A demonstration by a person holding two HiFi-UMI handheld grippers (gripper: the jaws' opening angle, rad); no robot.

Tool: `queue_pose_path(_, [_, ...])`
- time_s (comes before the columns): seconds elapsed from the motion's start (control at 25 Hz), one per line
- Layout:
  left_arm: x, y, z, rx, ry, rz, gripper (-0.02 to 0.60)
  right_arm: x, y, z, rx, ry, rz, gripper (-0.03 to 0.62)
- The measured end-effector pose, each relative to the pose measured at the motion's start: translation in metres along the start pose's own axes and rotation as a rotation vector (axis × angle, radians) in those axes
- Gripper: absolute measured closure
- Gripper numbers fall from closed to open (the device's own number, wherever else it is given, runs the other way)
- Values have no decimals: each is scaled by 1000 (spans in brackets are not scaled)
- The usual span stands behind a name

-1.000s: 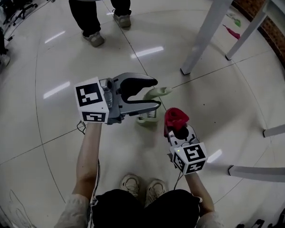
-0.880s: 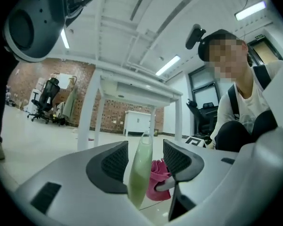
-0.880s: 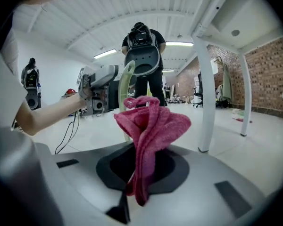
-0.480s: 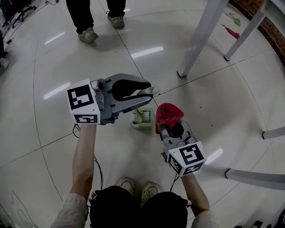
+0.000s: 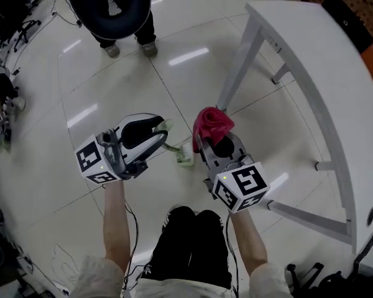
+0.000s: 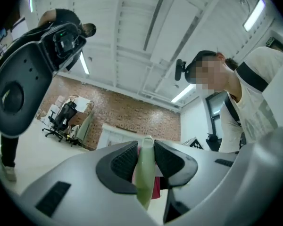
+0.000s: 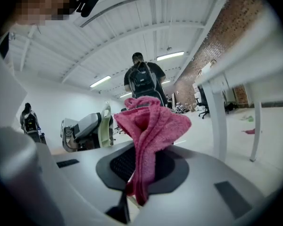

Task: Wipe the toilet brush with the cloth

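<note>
My left gripper [image 5: 156,131] is shut on the pale green handle of the toilet brush [image 6: 144,178]; its jaws have just been closing with that handle between them. The brush's bristle head [image 5: 185,154] hangs to the right, above the floor. The handle stands upright between the dark pads [image 6: 124,161] in the left gripper view. My right gripper [image 5: 209,141] is shut on a red cloth [image 5: 209,123], which bunches up above the jaws [image 7: 150,126]. The two grippers are side by side, a little apart. In the right gripper view the left gripper with the brush handle [image 7: 105,120] shows at the left.
A white table [image 5: 311,61] fills the right side, one slanted leg [image 5: 236,73] just beyond the cloth. A standing person's shoes [image 5: 132,47] are on the glossy floor at the back, under a dark round shape. My own legs [image 5: 189,241] are below the grippers.
Both grippers have risen well off the floor, carrying the brush and the cloth. The brush head has left the floor. The table top has come into view at the right.
</note>
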State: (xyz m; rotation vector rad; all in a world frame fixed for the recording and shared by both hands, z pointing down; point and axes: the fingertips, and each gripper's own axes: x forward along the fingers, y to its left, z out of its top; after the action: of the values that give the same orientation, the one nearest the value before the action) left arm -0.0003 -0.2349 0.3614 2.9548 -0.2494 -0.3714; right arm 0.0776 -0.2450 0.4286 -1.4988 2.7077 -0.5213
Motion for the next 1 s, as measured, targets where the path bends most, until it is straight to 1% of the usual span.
queue_pose_path(0.12, [32,-50,138,-20,-11,32,463,-49,47,140,19,-17,0,563])
queue_pose_path(0.2, [53,-84,229,-26,-12,46,463,-81,81,227,-4,-28,6,562])
queue_pose_path(0.28, [70,-108,299,-23,15,70,463,-104,106,289,-44,-14,8,562])
queue_pose_path(0.36, [79,-132,347,9,40,74,463,-120,127,325,-65,-9,14,562])
queue_pose_path(0.4, [80,-145,363,31,42,62,464,-129,138,337,-68,-21,25,562])
queue_pose_path(0.48, [82,-170,383,68,27,21,465,-145,156,355,-84,-65,43,563])
queue_pose_path(0.56, [85,-187,390,96,32,-10,465,-157,171,375,-106,-125,56,562])
queue_pose_path(0.64, [88,-199,391,121,65,-25,465,-169,191,399,-93,-208,93,562])
queue_pose_path(0.68, [90,-202,393,130,71,-28,465,-175,202,412,-66,-262,123,562])
queue_pose_path(0.76, [93,-205,401,133,52,-32,465,-185,220,435,39,-378,201,562])
queue_pose_path(0.84, [94,-208,408,122,31,-40,465,-192,233,444,134,-458,262,562])
queue_pose_path(0.92, [98,-213,416,121,26,-55,466,-194,243,446,146,-489,285,562])
queue_pose_path(1.0, [104,-219,421,137,39,-66,466,-195,249,446,158,-506,311,563])
